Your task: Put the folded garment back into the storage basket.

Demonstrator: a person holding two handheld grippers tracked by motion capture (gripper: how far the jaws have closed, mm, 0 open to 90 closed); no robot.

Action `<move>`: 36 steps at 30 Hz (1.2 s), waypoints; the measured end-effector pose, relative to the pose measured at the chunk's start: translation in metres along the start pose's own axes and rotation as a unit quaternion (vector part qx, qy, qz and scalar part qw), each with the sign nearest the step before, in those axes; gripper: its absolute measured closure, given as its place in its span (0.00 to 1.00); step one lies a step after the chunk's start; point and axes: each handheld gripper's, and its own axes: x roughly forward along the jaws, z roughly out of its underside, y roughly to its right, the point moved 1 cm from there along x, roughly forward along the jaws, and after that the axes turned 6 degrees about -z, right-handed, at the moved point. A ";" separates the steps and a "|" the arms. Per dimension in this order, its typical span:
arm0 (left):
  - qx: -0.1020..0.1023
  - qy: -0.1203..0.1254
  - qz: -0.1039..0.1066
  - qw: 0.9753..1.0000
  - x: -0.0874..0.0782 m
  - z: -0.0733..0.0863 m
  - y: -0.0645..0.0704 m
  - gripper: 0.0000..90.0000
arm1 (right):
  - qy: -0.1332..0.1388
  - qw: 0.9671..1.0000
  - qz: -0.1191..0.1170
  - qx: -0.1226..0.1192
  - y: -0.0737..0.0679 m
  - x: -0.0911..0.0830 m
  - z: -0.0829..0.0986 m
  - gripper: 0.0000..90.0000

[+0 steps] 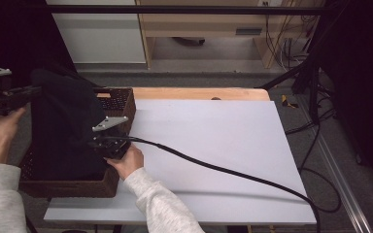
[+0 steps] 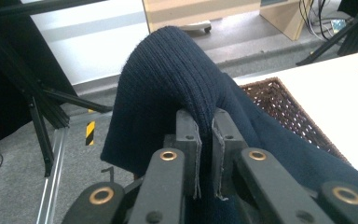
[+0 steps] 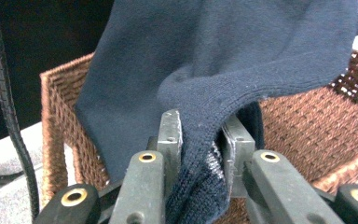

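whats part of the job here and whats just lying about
In the job:
- dark blue knitted garment, pinched by both grippers
- woven basket under it
- left gripper, shut on a fold
- right gripper, shut on another fold

Lying about:
- white table top
- wooden cabinet behind
- loose cables on the floor

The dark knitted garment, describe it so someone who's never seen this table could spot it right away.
Start at the white table and go to its left edge, where a brown wicker basket sits. The navy knitted garment rises out of it, pinched between the left gripper and the right gripper. It is the sole soft, ribbed, dark-blue thing among hard surfaces.
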 end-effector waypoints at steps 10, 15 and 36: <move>0.015 -0.013 0.024 0.999 0.032 0.009 0.013 0.92 | -0.009 1.000 0.015 0.009 0.001 0.008 0.014 0.82; 0.016 -0.024 0.015 0.999 0.045 0.012 0.016 0.92 | -0.014 1.000 0.018 0.017 0.004 0.011 0.019 0.81; -0.086 0.023 0.010 0.996 0.047 0.027 0.013 0.43 | 0.053 0.996 0.066 -0.016 0.006 -0.038 -0.003 0.29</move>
